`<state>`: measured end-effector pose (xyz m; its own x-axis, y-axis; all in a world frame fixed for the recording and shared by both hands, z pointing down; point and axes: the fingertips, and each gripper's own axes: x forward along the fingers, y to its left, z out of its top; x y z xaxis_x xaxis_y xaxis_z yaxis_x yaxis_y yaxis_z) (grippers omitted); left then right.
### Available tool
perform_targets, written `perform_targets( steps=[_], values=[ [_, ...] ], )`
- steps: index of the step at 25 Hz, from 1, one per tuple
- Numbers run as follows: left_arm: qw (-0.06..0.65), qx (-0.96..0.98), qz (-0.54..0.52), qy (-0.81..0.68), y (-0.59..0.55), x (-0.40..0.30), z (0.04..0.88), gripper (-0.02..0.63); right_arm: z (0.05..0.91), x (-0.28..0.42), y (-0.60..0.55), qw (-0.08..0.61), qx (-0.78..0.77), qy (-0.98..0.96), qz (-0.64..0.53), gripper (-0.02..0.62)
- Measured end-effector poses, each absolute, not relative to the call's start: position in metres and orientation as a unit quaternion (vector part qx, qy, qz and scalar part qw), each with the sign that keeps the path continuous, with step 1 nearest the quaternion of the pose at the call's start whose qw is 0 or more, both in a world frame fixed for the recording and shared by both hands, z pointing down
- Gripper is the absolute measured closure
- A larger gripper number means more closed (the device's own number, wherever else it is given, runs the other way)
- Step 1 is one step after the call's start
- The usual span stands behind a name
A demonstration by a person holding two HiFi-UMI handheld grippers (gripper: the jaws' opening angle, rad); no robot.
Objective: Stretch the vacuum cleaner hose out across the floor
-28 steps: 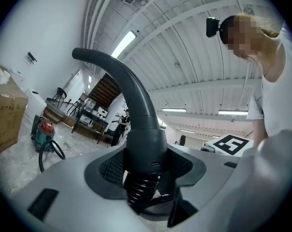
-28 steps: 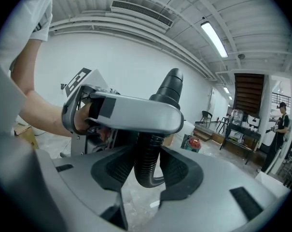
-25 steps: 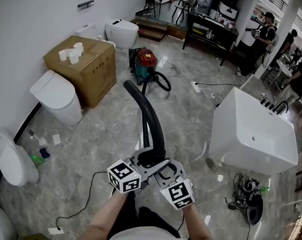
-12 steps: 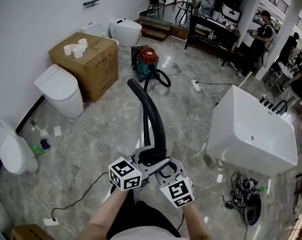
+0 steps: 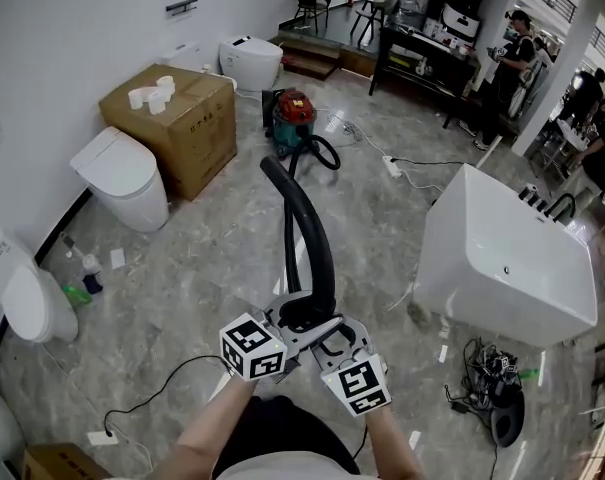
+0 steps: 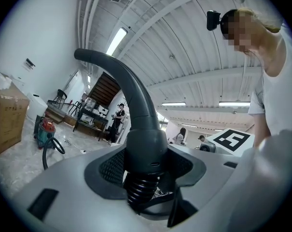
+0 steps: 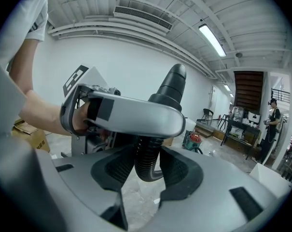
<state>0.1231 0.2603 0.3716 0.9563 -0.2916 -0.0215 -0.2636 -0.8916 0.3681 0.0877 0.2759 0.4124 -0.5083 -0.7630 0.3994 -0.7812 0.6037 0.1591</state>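
Sanitaryware showroom: several toilets (image 5: pixel 122 183), a freestanding bathtub (image 5: pixel 502 268), a cardboard box (image 5: pixel 192 128).

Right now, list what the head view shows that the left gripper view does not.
Head view only: the white bathtub and the black floor cord near the person's feet. Left gripper view only: ceiling strip lights and, close up, the left gripper clamped on the vacuum hose cuff. Both: the vacuum hose, the red vacuum cleaner, the cardboard box.

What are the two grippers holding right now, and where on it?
Both hold the vacuum hose near its free end: the left gripper clamps the smooth cuff under the curved handle, the right gripper the ribbed section just behind it.
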Motion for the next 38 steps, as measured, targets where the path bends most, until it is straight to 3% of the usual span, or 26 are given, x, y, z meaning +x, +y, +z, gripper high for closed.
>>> perform_targets(
  steps=[12, 38],
  values=[
    [0.204, 0.967, -0.032, -0.146, 0.281, 0.123, 0.388, 0.367, 0.428, 0.087, 0.298, 0.232, 0.431, -0.871, 0.038, 0.425],
    [0.233, 0.968, -0.028, -0.09, 0.385, 0.05, 0.373, 0.367, 0.413, 0.014, 0.4, 0.245, 0.466, -0.848, 0.056, 0.425]
  ],
)
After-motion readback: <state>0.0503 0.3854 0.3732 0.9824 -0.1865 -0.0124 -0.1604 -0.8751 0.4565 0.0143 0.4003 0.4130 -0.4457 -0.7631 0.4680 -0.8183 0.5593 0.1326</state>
